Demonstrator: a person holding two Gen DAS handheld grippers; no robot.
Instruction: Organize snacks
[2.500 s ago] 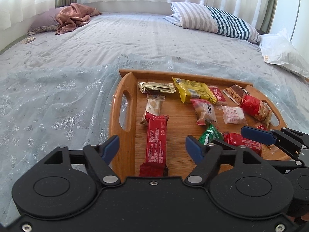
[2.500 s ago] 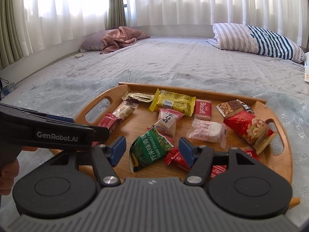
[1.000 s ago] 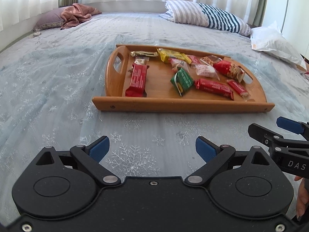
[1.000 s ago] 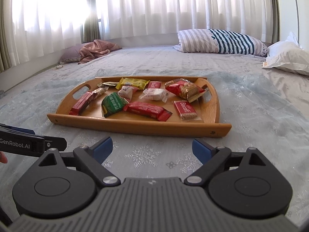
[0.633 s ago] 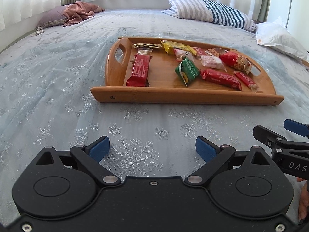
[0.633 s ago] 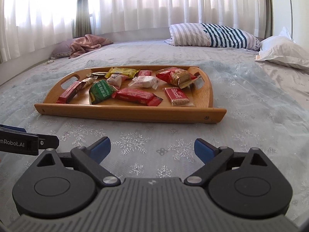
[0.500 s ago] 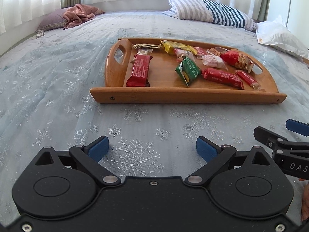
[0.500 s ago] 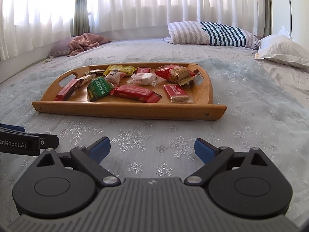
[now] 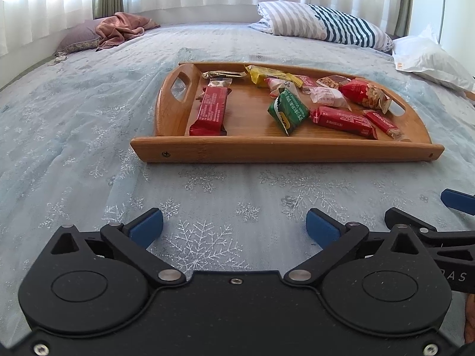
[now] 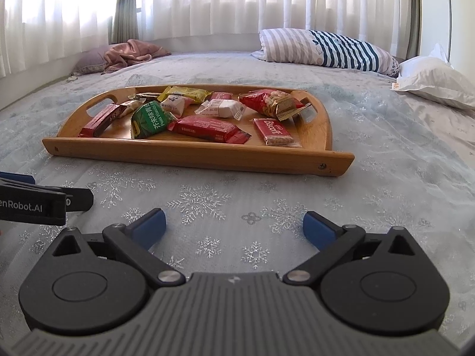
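A wooden tray (image 9: 285, 149) with handle cut-outs lies on the pale blue bedspread, well ahead of both grippers. It holds several wrapped snacks: a long red bar (image 9: 210, 111) on the left, a green packet (image 9: 287, 113), another red bar (image 10: 207, 129), a Biscoff pack (image 10: 273, 132) and a red peanut bag (image 10: 270, 101). My left gripper (image 9: 234, 227) hangs low over the bedspread, its jaws opening with nothing between them. My right gripper (image 10: 234, 225) is beside it on the right, its jaws also opening and empty. Each sees the other's fingers (image 9: 457, 200) (image 10: 44, 200).
A striped pillow (image 10: 326, 49) and a white pillow (image 10: 436, 80) lie at the far right of the bed. A pink cloth (image 10: 133, 55) on a purple pillow sits far left. White curtains hang behind.
Both grippers have drawn back from over the tray to the bedspread in front of it and have sunk lower. Their jaws have spread a little wider.
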